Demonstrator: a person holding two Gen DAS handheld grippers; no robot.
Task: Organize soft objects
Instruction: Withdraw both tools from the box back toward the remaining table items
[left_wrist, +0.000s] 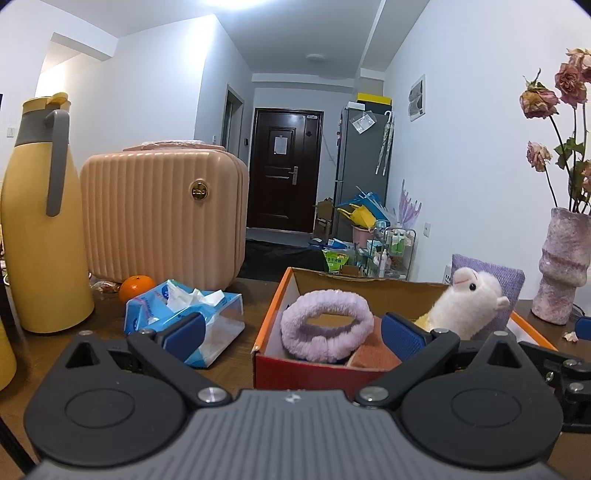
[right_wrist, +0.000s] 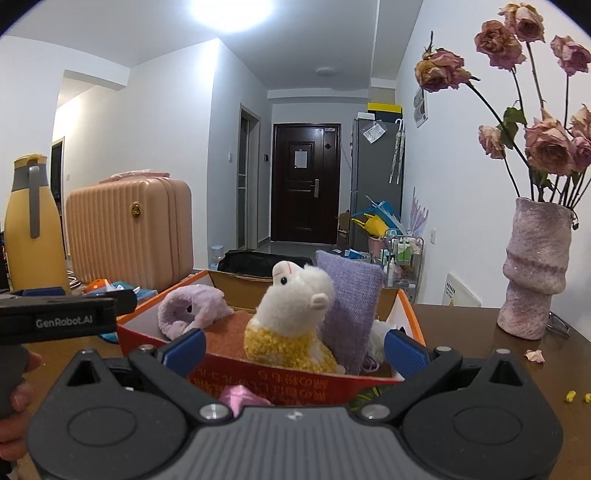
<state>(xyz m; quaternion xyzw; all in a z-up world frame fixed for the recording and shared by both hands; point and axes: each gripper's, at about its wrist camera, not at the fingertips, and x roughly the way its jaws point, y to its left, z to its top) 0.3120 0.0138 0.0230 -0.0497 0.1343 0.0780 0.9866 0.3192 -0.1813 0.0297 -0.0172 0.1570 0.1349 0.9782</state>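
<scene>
In the left wrist view, the left hand-held gripper (left_wrist: 291, 332) is held wide apart with nothing in it. The purple headband (left_wrist: 325, 325) is seen straight ahead at 12 o'clock, inside the orange box (left_wrist: 271, 314) on the bench (left_wrist: 110, 321).

In the right wrist view, the right hand-held gripper (right_wrist: 293, 345) is also held apart and empty. The plush alpaca (right_wrist: 295, 317) is seen at 12 o'clock, standing up in the box, nearer to this hand.

Both claws stand wide open and level: the left claw (left_wrist: 291, 330) empty, the right claw (right_wrist: 293, 345) empty, a hand (right_wrist: 14, 398) gripping the left's handle.
</scene>
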